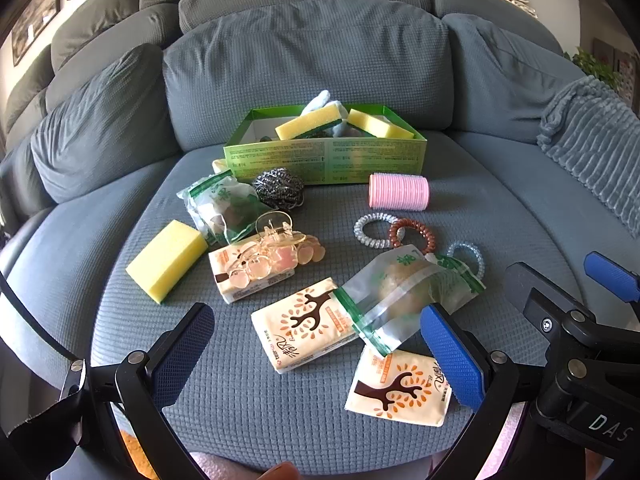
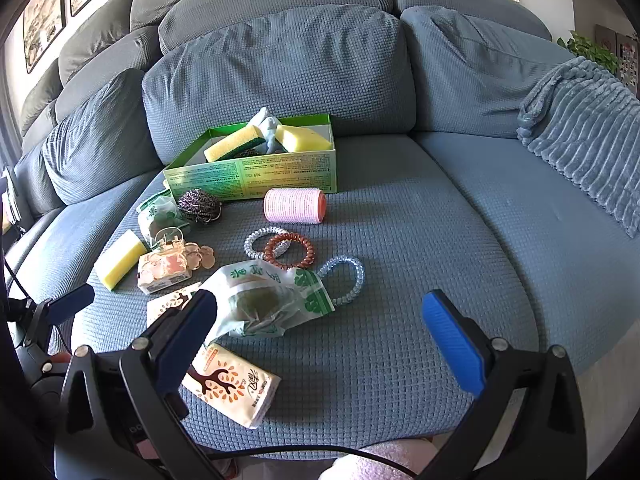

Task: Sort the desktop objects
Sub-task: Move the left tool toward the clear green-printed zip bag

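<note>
A green box (image 1: pixel 324 160) (image 2: pixel 256 178) with yellow sponges (image 1: pixel 308 122) inside stands at the back of the sofa seat. In front lie a steel scourer (image 1: pixel 278 188), a pink roller (image 1: pixel 398 192) (image 2: pixel 294 206), coil hair ties (image 1: pixel 412 234) (image 2: pixel 288 250), a loose yellow sponge (image 1: pixel 166 260) (image 2: pixel 118 260), clear hair clips (image 1: pixel 272 252), tissue packs (image 1: pixel 304 324) (image 2: pixel 230 384) and green-white bags (image 1: pixel 396 292) (image 2: pixel 264 300). My left gripper (image 1: pixel 320 360) is open and empty above the tissue packs. My right gripper (image 2: pixel 332 344) is open and empty over the seat's front, beside a bag.
Grey-blue back cushions (image 1: pixel 308 60) rise behind the box. A ribbed blue blanket (image 2: pixel 588 128) lies on the right seat. The right gripper's fingers (image 1: pixel 612 276) show at the right edge of the left wrist view.
</note>
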`<move>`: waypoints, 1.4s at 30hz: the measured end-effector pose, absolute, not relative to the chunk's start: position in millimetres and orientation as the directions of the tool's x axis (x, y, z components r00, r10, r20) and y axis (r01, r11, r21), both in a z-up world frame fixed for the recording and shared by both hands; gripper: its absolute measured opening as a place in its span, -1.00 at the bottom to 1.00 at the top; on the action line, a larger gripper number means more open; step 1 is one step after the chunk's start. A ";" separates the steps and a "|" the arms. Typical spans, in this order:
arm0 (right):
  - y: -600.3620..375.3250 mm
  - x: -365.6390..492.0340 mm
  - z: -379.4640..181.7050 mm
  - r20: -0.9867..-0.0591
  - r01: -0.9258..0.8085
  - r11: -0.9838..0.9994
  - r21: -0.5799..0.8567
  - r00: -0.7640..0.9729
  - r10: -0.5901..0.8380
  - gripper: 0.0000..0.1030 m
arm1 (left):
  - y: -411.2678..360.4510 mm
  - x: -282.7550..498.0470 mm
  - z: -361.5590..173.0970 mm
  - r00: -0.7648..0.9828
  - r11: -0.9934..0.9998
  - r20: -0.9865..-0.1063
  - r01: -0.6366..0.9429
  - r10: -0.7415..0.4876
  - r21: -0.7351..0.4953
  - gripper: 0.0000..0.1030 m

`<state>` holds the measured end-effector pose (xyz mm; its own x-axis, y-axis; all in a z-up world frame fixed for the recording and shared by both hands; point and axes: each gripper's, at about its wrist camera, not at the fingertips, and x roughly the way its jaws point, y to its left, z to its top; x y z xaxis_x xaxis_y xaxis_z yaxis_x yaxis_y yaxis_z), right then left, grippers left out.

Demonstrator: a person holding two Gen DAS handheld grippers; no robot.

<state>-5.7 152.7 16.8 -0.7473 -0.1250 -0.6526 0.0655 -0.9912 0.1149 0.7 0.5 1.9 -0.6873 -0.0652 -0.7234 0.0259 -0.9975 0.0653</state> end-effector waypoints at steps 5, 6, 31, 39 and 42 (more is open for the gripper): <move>153.3 -5.6 16.6 -0.655 0.068 -0.990 0.120 -0.744 -0.131 1.00 | 0.5 0.7 1.9 -0.686 -0.998 -0.726 0.013 -0.054 0.062 1.00; 153.4 -5.6 16.2 -0.657 0.072 -0.990 0.121 -0.742 -0.134 1.00 | 0.9 1.3 2.1 -0.687 -0.998 -0.726 0.005 -0.047 0.060 1.00; 146.9 -34.7 -15.0 -0.698 0.113 -0.952 0.284 -0.656 -0.286 0.82 | -6.6 -11.1 -11.6 -0.705 -0.974 -0.686 -0.226 0.180 -0.024 1.00; 148.3 -43.8 -25.2 -0.710 0.105 -0.941 0.323 -0.631 -0.314 0.73 | -11.9 -21.1 -21.5 -0.691 -0.956 -0.682 -0.292 0.239 -0.038 0.99; 147.9 -47.5 -26.8 -0.713 0.101 -0.940 0.327 -0.627 -0.316 0.73 | -14.5 -23.2 -22.5 -0.692 -0.949 -0.674 -0.311 0.259 -0.047 0.99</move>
<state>-47.5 147.9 -26.8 -0.6265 -0.3156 -0.7126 0.1014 -0.9396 0.3270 -23.2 -14.5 -22.5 -0.6917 0.2593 -0.6740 -0.3106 -0.9494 -0.0465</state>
